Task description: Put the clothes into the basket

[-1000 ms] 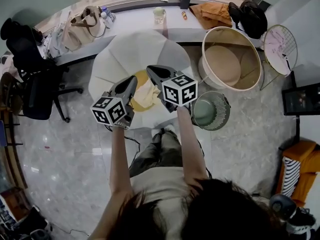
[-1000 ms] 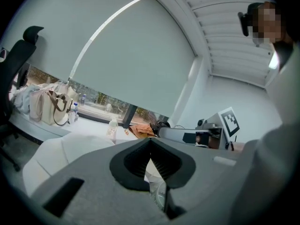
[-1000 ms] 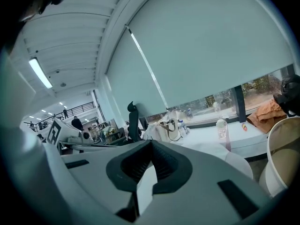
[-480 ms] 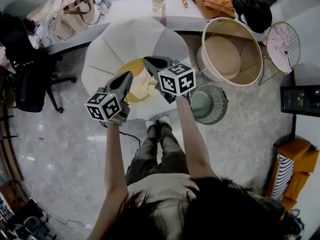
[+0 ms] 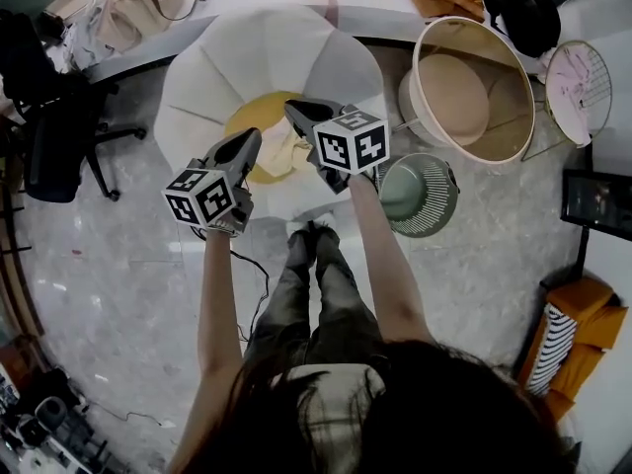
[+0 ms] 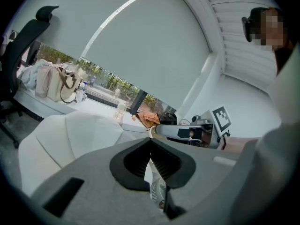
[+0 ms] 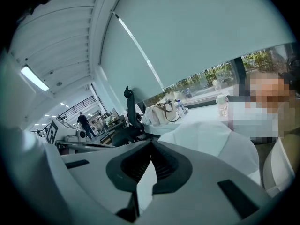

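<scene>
Grey marble floor (image 5: 109,255), white seat (image 5: 207,67) bearing yellow clothes (image 5: 257,112), beige basket (image 5: 502,79) beside, left gripper (image 5: 254,138), right gripper (image 5: 293,109) both closed, empty

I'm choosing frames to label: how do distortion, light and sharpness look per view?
Head view: heavy fisheye bend, even light, crumpled yellow cloth and round white segmented surface sharp. Left gripper view: black round vignette, bright window strip. Right gripper view: same vignette, bright ceiling strip light.
</scene>
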The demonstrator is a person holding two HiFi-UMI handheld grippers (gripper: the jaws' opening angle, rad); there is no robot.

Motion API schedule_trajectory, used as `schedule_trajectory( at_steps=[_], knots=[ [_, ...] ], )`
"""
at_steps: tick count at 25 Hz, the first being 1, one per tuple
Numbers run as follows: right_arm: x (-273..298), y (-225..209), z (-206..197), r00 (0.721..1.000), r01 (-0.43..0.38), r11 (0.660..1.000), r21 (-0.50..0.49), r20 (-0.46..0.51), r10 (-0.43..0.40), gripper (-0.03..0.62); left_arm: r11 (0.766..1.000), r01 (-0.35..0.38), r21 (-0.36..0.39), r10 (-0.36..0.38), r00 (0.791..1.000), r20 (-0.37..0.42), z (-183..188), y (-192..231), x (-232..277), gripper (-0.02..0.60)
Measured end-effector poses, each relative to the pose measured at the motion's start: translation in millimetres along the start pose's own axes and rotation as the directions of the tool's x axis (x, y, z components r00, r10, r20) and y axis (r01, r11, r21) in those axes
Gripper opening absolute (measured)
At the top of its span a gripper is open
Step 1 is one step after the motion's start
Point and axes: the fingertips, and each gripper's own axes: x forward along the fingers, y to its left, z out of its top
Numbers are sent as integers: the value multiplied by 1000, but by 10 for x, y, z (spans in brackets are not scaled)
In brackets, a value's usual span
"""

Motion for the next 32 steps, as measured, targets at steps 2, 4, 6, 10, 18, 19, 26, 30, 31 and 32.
schedule_trajectory(
  at_steps=[2,4,6,10,18,19,26,30,31,32],
  knots=[
    [59,-77,-66,1000,-4,1000,13,-6,4,9,1000,6,-3,-6,1000,-11,-59,29,61,11],
    [129,-150,-134,1000,-10,1000,27,-10,10,9,1000,2,-9,-3,1000,-16,-122,91,107,11],
    [186,-226,-207,1000,-8,999,42,-15,9,9,1000,0,-24,-1,1000,-23,-207,166,153,11],
    [280,-383,-423,999,0,999,52,-45,3,9,999,0,-40,-2,999,-47,-422,301,256,11],
    [518,-697,-835,997,13,995,100,-81,-5,9,997,13,-72,-20,995,-97,-794,578,493,11],
    [546,-741,-867,997,15,994,106,-82,-6,9,997,16,-73,-24,995,-100,-816,613,530,11],
    [671,-1018,-1178,995,23,988,150,-101,-8,9,996,25,-86,-37,990,-135,-1080,810,754,11],
    [770,-1166,-1364,994,33,980,195,-107,-12,9,995,27,-97,-43,986,-164,-1248,929,805,11],
    [804,-1197,-1411,994,35,978,205,-111,-12,9,994,25,-104,-42,985,-169,-1282,975,812,11],
    [839,-1228,-1459,993,38,976,215,-118,-12,9,994,23,-107,-42,983,-176,-1317,1021,822,11]
  ],
)
